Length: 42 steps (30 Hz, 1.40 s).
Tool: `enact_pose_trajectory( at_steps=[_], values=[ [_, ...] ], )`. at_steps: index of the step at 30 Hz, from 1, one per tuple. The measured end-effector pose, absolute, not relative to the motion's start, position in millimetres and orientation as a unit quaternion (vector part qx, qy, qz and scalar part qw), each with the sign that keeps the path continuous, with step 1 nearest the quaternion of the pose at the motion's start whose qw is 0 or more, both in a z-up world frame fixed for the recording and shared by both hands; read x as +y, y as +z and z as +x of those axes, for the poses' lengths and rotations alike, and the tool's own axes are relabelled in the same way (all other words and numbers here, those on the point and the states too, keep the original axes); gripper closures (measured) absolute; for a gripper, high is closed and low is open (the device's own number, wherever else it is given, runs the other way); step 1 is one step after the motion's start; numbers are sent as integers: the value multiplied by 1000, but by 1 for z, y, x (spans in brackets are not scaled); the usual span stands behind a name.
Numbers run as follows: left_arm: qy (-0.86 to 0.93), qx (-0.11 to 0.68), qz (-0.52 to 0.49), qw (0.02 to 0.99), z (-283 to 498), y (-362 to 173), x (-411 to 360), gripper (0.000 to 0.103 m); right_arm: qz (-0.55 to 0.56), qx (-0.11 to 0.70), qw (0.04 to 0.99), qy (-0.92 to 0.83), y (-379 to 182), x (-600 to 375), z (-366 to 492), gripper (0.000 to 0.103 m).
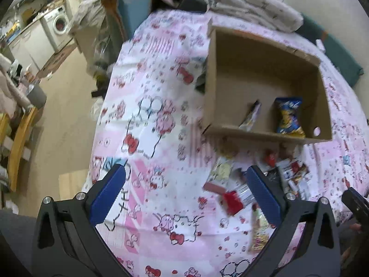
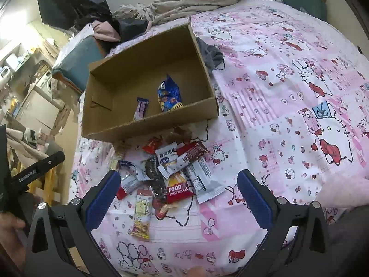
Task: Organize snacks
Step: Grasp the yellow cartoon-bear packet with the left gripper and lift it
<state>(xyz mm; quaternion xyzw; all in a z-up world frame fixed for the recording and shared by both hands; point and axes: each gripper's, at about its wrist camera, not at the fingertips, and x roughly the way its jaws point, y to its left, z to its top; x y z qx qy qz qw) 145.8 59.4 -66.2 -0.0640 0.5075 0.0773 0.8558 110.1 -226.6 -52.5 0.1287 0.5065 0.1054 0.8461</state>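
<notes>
An open cardboard box (image 2: pixel 120 129) stands on a pink cartoon-print bed cover; it also shows in the left wrist view (image 1: pixel 242 136). Inside lie a blue snack bag (image 2: pixel 169 95) and a thin bar (image 2: pixel 140 108). A heap of loose snack packets (image 2: pixel 170 173) lies just in front of the box, including a red "FOOD" rice cake pack (image 2: pixel 178 190) and a yellow packet (image 2: pixel 141 217). My right gripper (image 2: pixel 178 198) is open and empty, over the near side of the heap. My left gripper (image 1: pixel 184 196) is open and empty, left of the heap (image 1: pixel 260 180).
Crumpled bedding and clothes (image 2: pixel 184 2) lie behind the box. A grey cloth (image 2: pixel 212 55) lies at the box's right side. The bed's left edge (image 1: pixel 101 120) drops to the floor, with a yellow wooden chair (image 1: pixel 18 143) and a washing machine (image 1: pixel 58 23) beyond.
</notes>
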Motion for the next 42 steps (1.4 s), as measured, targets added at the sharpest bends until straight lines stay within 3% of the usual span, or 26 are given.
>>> enact_pose_trajectory(
  at_steps=[5,8,14,16,20,21,24,32,42],
  values=[
    [63,554,-72,827,159,-97,52,0,122,505,850,91,-52,-232,116,0],
    [54,579,-69,811,173,-120,42,6,131,494,854,91,-50,-235,118,0],
    [8,615,-35,788,199,-156,18,26,155,496,850,89,-51,-243,123,0],
    [-7,630,-37,776,207,-167,14,38,160,496,849,88,-52,-245,123,0],
    [-19,633,-4,774,217,-177,4,43,168,504,842,91,-56,-246,124,0],
    [-20,634,2,773,218,-179,3,49,168,506,841,92,-57,-245,125,0],
    [-15,637,16,771,217,-180,1,81,164,509,840,94,-59,-242,127,0],
    [8,638,3,770,198,-162,7,81,177,506,839,97,-59,-244,128,1],
    [1,604,-38,796,133,-92,19,81,245,501,825,85,-63,-266,129,1]
  ],
)
